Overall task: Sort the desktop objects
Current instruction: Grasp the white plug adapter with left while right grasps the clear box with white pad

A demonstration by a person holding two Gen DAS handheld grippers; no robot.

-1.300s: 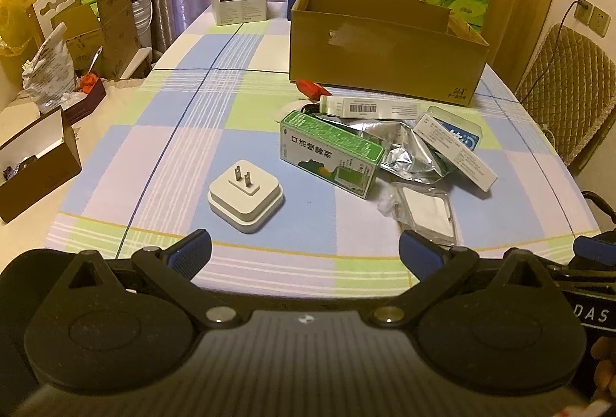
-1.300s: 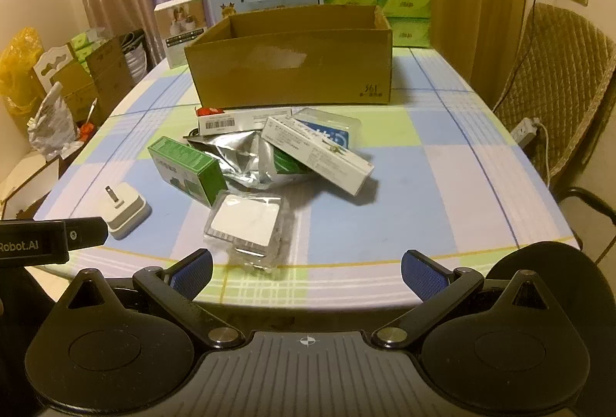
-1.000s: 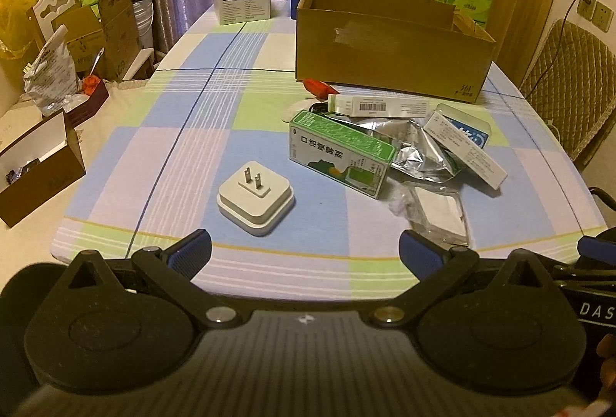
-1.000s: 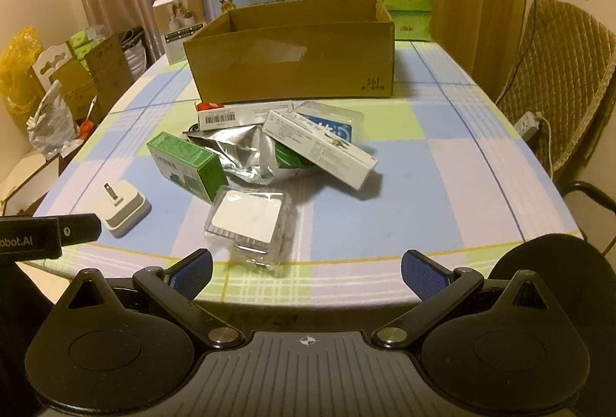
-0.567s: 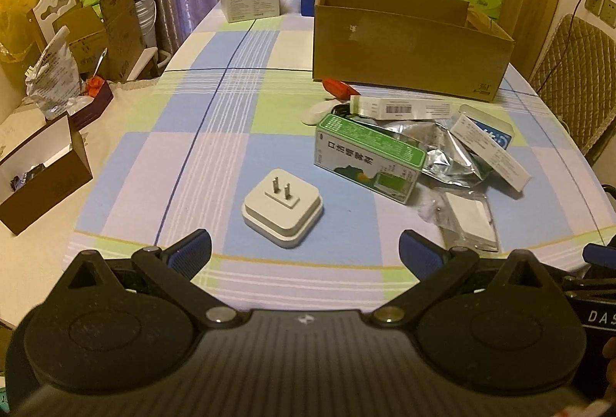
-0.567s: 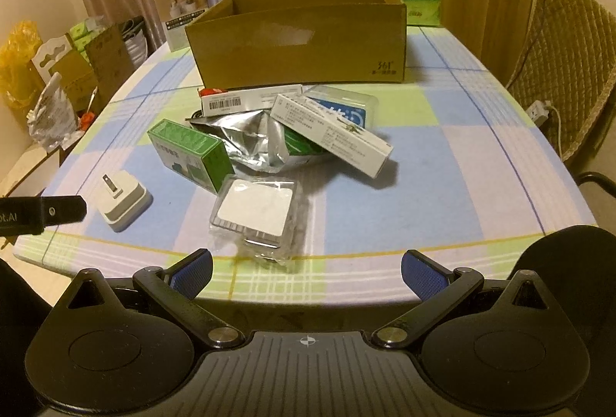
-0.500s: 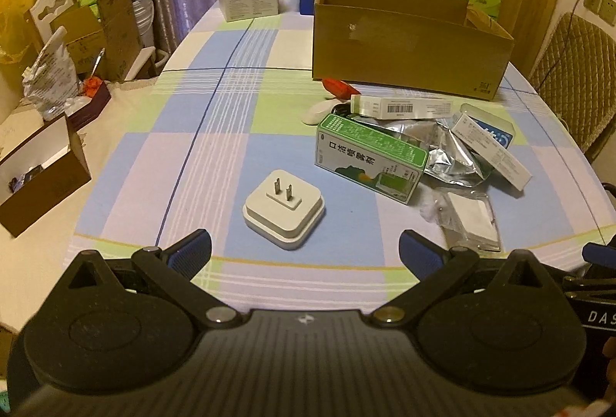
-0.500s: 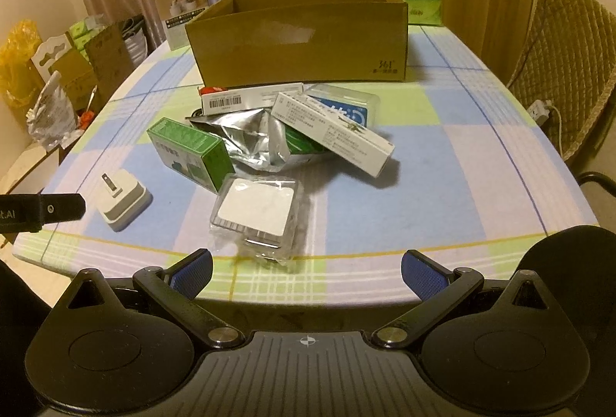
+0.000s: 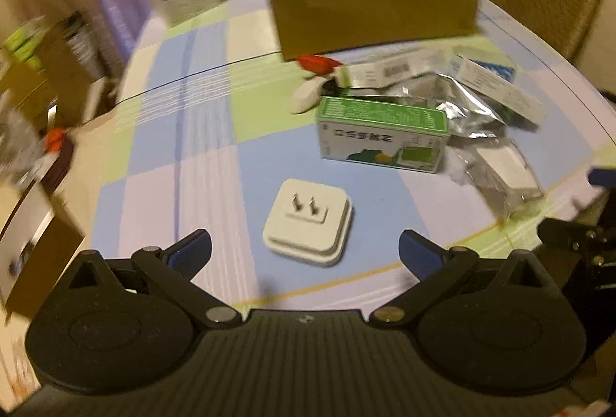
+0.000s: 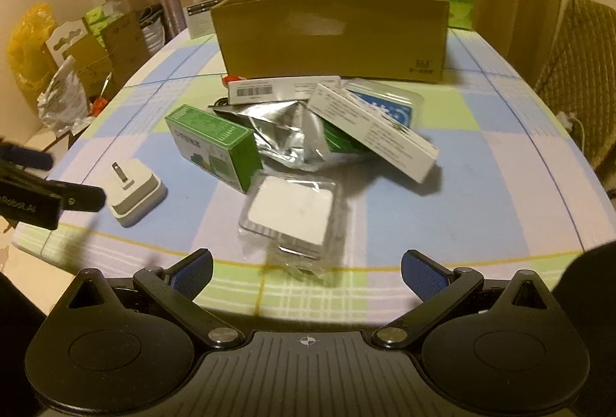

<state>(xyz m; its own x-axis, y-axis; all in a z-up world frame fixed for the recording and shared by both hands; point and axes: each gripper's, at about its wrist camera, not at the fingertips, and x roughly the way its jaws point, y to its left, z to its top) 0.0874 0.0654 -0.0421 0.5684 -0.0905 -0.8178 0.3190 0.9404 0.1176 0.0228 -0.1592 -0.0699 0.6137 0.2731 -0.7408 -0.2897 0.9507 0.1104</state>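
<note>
the left gripper (image 9: 304, 249) has its jaws spread wide and holds nothing; its blue fingertips (image 9: 190, 250) flank open air just short of the white plug adapter (image 9: 308, 220), which lies flat on the checked tablecloth (image 9: 200, 155) with its two prongs pointing up, squarely ahead of the gap. the right gripper (image 10: 308, 272) is likewise spread and empty, hovering at the near table edge with the clear blister pack (image 10: 290, 211) just ahead of its jaws.

judging by the alignment, the step in hand is the left side's pick of the adapter. to do it well: come forward and down until the pads sit level with the adapter's thick body, not its thin base flange or the prongs, then close across two flat opposite sides. the adapter sits turned a little relative to the jaws, so a small wrist twist first should keep it from spinning out. the left view is blurred, so settle before closing.

beyond the adapter, ahead and to the right, stands the green carton (image 9: 381, 134), touching the silver foil pouch (image 9: 458, 105); further ahead is the open cardboard box (image 9: 369, 5), the likely destination. lift clear of the carton on the way there.
</note>
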